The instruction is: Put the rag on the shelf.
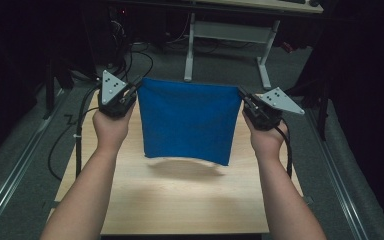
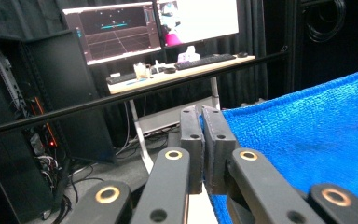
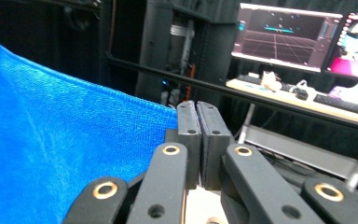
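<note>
Cloth was what I had in hand: a bright blue, square terry-weave cloth [image 1: 187, 122] hung stretched in the air above the pale wooden table [image 1: 190, 200], its lower edge clear of the top and casting a shadow there. It looked light and limp, sagging a little between its top corners, with a nubby weave that I judged would grip well and not slip. Corners seemed the right place to hold it, since anywhere else it would bunch. My left gripper [image 1: 136, 85] was clenched on the cloth's upper left corner and my right gripper [image 1: 241, 93] on the upper right, each pair of jaws pinched tight with fabric between. Beyond the cloth stood a white-legged desk [image 1: 230, 35] with two lit monitors [image 2: 151, 25].
</note>
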Motion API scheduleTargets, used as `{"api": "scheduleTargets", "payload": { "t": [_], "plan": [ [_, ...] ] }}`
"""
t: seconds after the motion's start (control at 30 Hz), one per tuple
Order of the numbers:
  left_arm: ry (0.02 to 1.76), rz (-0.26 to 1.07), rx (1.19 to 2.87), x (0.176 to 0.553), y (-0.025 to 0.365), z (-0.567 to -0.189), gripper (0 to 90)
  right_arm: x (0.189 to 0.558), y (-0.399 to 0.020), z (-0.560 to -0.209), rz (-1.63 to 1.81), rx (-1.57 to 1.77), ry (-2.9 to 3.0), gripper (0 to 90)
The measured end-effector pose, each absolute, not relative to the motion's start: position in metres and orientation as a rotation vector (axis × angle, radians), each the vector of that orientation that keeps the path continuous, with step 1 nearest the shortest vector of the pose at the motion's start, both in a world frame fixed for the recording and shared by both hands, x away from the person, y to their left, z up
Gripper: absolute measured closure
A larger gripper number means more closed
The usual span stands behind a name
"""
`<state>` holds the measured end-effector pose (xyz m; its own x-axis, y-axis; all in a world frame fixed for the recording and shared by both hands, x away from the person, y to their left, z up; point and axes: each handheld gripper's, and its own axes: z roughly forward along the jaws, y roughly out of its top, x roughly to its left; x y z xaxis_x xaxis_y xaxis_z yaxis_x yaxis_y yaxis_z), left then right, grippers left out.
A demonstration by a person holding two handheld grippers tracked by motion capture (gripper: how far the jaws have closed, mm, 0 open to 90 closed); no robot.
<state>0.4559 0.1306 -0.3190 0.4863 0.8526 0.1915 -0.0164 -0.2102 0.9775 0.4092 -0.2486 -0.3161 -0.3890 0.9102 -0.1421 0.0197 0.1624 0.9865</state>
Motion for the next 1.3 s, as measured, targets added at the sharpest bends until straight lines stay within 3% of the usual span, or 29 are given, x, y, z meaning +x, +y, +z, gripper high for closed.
{"api": "scheduleTargets", "payload": {
  "t": [0.47, 0.77, 1.3],
  "plan": [
    [0.828, 0.944, 1.669, 0.506, 0.115, -0.332, 88.0, 0.465, -0.248, -0.325, 1.229, 1.009, 1.639, 89.5],
    [0.927, 0.817, 1.801, 0.527, 0.114, -0.385, 87.9, 0.496, -0.245, -0.367, 1.114, 1.079, 1.759, 89.4],
    [0.982, 0.606, 1.922, 0.514, 0.113, -0.465, 87.8, 0.496, -0.245, -0.437, 1.085, 1.181, 1.902, 89.3]
  ]
}}
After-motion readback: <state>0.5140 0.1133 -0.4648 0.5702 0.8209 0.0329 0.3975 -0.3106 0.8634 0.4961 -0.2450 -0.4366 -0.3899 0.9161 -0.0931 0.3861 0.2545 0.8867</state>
